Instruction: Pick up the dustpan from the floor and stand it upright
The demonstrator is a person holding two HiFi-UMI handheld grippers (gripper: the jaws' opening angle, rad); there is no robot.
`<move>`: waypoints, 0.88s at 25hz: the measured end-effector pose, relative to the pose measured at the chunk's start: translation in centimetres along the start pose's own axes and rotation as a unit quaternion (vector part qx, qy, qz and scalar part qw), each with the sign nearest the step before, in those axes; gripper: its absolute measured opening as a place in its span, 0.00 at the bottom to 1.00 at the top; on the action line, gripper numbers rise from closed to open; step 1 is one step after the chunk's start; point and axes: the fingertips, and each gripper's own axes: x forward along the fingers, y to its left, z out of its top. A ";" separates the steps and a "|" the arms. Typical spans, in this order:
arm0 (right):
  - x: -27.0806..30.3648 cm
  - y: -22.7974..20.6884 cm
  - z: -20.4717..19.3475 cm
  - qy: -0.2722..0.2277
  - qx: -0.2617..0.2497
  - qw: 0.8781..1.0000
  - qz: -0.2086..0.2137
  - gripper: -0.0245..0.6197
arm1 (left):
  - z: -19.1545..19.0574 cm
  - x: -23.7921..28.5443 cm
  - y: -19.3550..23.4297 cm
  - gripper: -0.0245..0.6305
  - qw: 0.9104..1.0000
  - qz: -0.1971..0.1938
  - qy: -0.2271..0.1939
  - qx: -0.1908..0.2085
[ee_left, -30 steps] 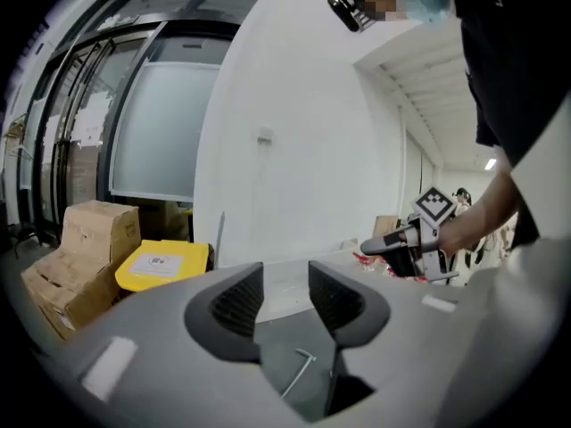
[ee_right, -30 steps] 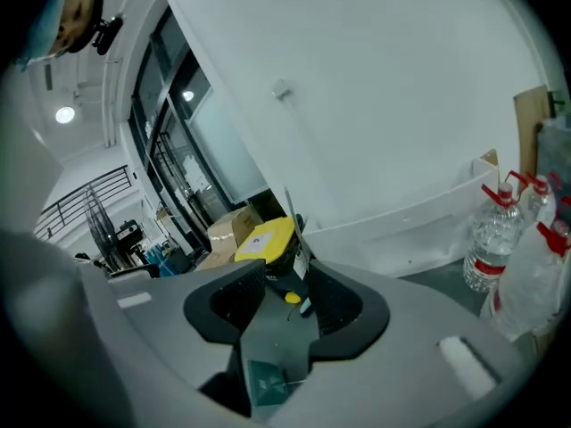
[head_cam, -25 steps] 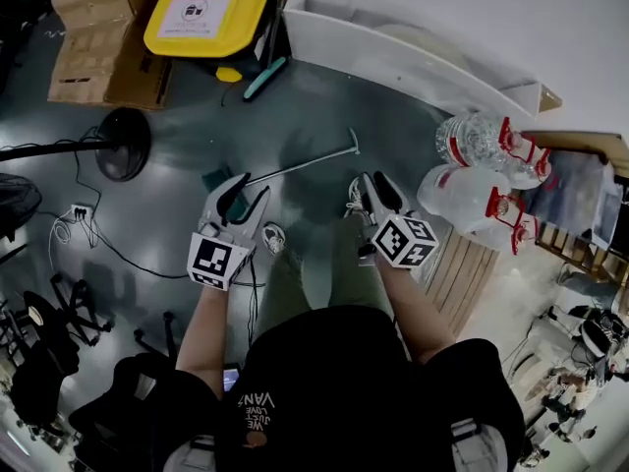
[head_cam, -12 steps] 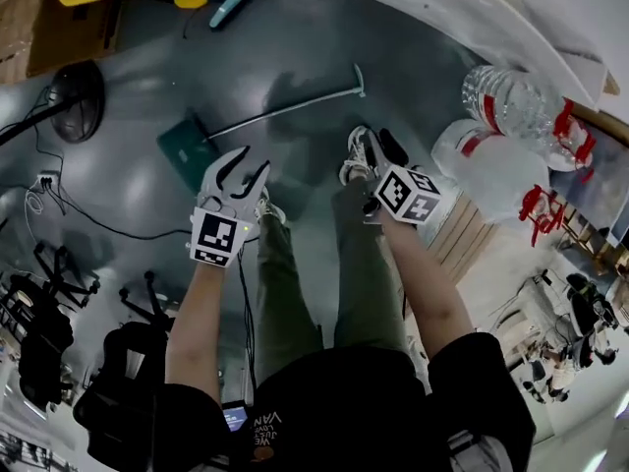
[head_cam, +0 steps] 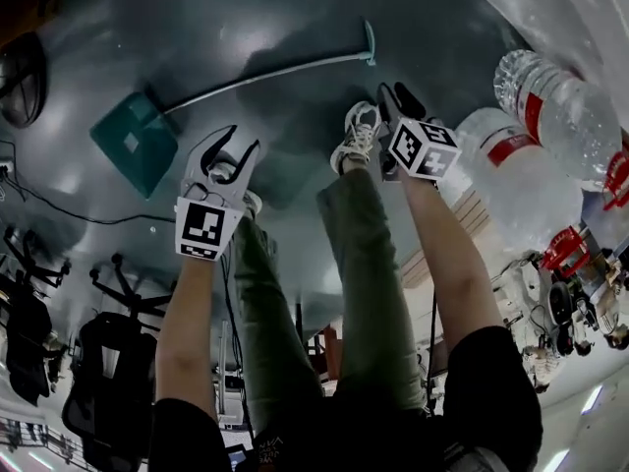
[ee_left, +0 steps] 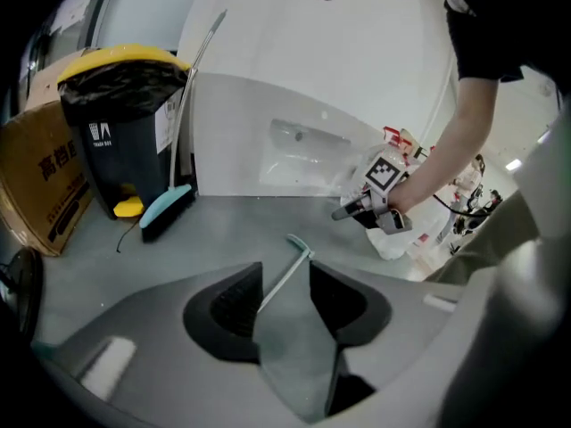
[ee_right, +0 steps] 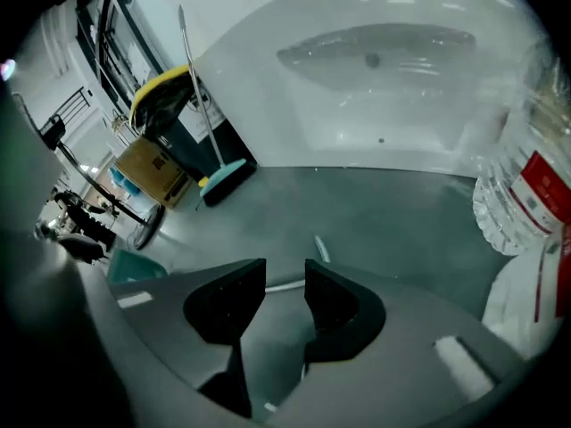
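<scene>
Both grippers hang open and empty, left gripper [head_cam: 236,147] and right gripper [head_cam: 398,98]. My worry: that skinny handle [head_cam: 295,71] could roll out of a pinch and the heavy end would swing down. The dustpan [head_cam: 133,144] lies flat on the floor [head_cam: 295,8], teal end just left of the left gripper, handle crossing ahead of both, touching neither of the 2.

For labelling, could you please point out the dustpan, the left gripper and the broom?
dustpan [head_cam: 133,146]: head view, teal pan.
left gripper [head_cam: 242,146]: head view, between its fingertips.
broom [ee_left: 165,206]: left gripper view, brush head.
</scene>
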 end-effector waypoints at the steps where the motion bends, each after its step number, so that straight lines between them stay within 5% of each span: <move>1: 1.3 -0.7 -0.6 0.006 -0.005 1.000 -0.001 0.24 | -0.9 0.9 0.1 0.30 1.000 0.000 0.002 -0.001; 14: 13.8 -6.0 -2.8 0.037 -0.057 0.998 0.004 0.24 | -8.4 15.1 1.5 0.30 0.998 -0.024 0.050 0.017; 22: 18.1 -8.0 -3.0 0.058 -0.090 0.994 0.004 0.24 | -10.5 19.4 2.0 0.33 0.997 -0.034 0.071 0.018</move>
